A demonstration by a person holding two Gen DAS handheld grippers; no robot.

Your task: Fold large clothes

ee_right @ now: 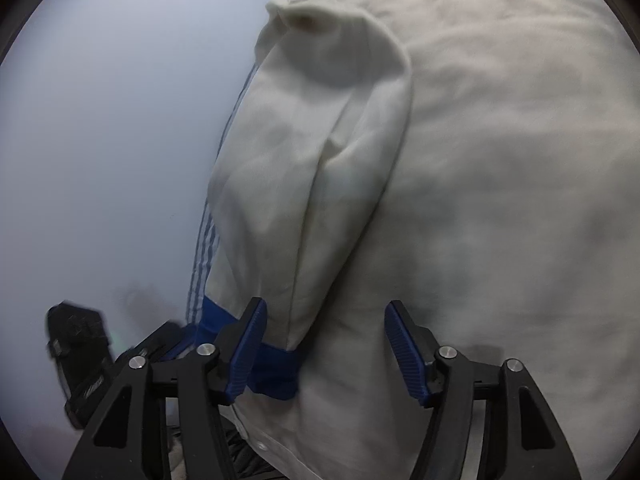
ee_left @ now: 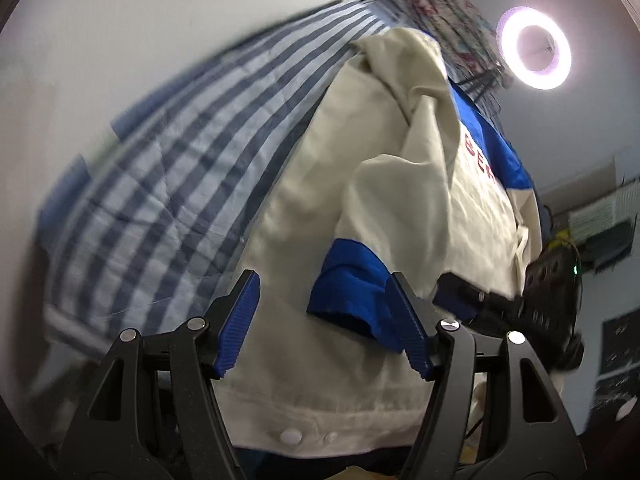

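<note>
**Soft cream jacket lay folded-in, both grippers spread above it**

At the left of the left wrist view lay a striped bedsheet (ee_left: 160,168); the cream jacket (ee_left: 320,208) filled centre and right, a blue cuff (ee_left: 352,300) low between the left gripper (ee_left: 324,328), whose jaws stood apart, grasping nothing. In the right wrist view the right gripper (ee_right: 324,344) was likewise released over the sleeve (ee_right: 304,184). The cloth looked light, limp and wrinkle-prone; the snap-buttoned hem (ee_left: 320,420) seemed the firmest hold.

1. The jacket (ee_left: 320,208) is matt cream woven cloth, lightly creased, with smoother blue cuffs (ee_left: 352,292) (a faint sheen).
2. The striped sheet (ee_left: 180,168) is soft matt cotton-like cloth.
3. The left gripper (ee_left: 324,320) has matt black plastic arms, ribbed blue pads (ee_left: 240,320) and shiny metal pins.
</note>
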